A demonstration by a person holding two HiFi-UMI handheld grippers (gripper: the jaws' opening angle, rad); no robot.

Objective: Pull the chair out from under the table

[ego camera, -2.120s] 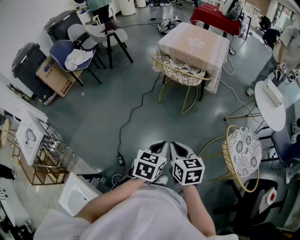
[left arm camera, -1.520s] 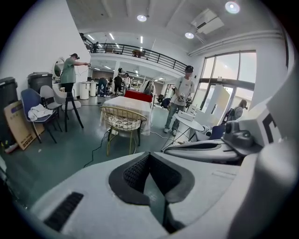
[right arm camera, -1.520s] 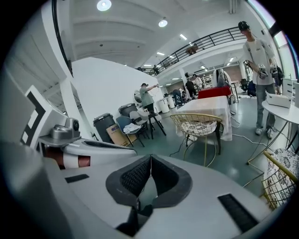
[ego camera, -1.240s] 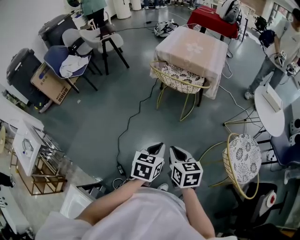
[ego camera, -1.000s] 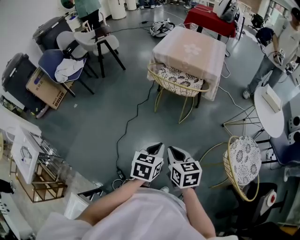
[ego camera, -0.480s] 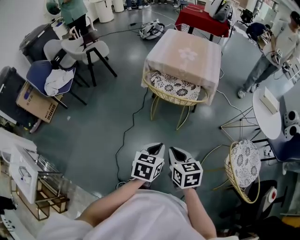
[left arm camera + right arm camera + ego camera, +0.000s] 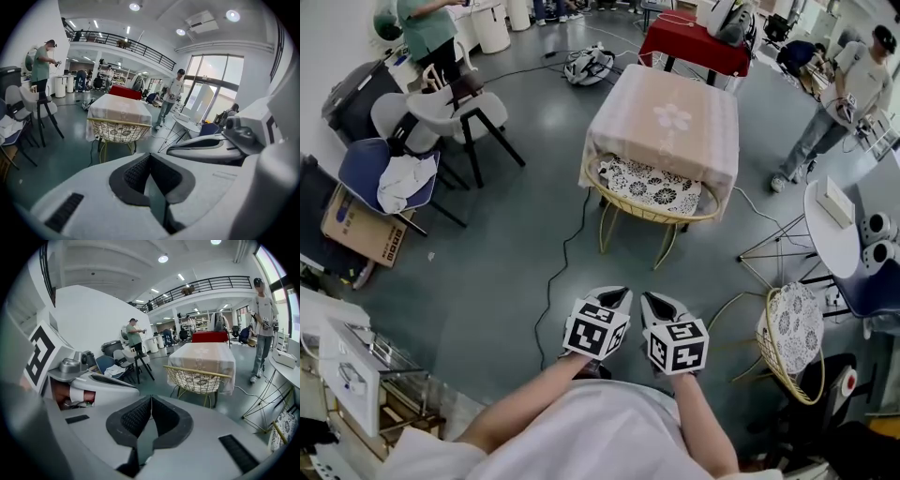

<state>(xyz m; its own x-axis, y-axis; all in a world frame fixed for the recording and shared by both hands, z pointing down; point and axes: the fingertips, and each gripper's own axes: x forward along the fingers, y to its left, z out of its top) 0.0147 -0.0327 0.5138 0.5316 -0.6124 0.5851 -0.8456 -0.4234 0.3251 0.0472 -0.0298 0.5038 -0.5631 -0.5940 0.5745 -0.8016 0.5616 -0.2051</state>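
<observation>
**A:** How are the claws held?

**B:** Side by side in front of the person's chest, both tipped forward and down. The left claw [image 7: 617,296] and right claw [image 7: 651,300] are almost touching. Each has its jaws pressed together with nothing between them.

**A:** What's around them?

**B:** Grey floor [image 7: 506,244] lies ahead, with a black cable [image 7: 565,251] snaking across it towards the chair. A second wire chair [image 7: 792,328] stands near on the right, beside a round white table [image 7: 827,230]. Grey chairs [image 7: 455,103] sit off to the left, and a person [image 7: 848,89] stands at the far right.

**A:** And the chair itself?

**B:** The chair [image 7: 649,187] is gold wire with a black-and-white patterned cushion. Its seat is tucked partly under the worktop [image 7: 670,117], which wears a pale pink cloth. Its curved back faces the claws, well apart from them.
</observation>
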